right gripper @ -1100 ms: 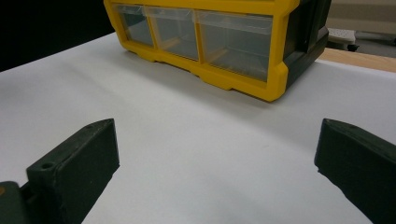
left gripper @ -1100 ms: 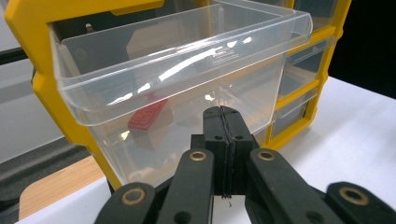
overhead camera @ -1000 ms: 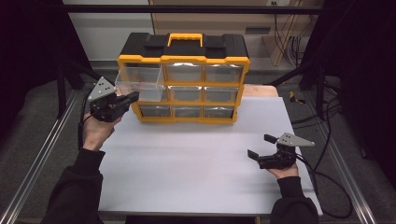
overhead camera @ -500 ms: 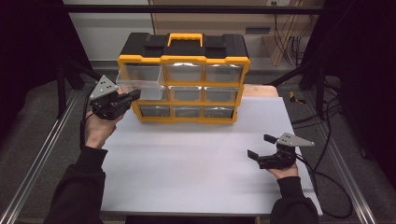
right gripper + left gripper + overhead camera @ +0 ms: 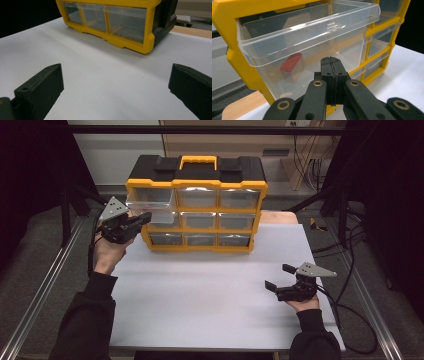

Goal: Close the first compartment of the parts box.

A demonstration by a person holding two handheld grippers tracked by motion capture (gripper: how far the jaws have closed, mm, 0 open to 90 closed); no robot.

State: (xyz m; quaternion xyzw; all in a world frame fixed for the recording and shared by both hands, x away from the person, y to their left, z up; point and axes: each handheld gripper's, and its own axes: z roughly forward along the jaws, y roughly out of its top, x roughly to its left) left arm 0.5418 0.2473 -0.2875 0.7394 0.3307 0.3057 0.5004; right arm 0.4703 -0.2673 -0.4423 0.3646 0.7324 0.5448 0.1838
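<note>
A yellow and black drawer organizer (image 5: 246, 184) stands at the back of the white table (image 5: 200, 295). Its clear top-left drawer (image 5: 150, 202) is pulled partly out. In the left gripper view that drawer (image 5: 312, 32) holds a wooden stamp with a red face (image 5: 291, 63). My left gripper (image 5: 145, 218) is shut with nothing between its jaws, and its tip (image 5: 331, 60) is right at the drawer's front wall, below the lip. I cannot tell whether it touches the wall. My right gripper (image 5: 278, 276) rests open on the table at the right, with nothing between its jaws (image 5: 117, 75).
The organizer (image 5: 125, 40) has other clear drawers, all pushed in. Bare white tabletop lies between the organizer and the right gripper. Metal rails run along the table's left and right sides, and cables trail off at the right.
My left gripper has shifted slightly to the right, toward the pulled-out drawer. The right gripper has not moved.
</note>
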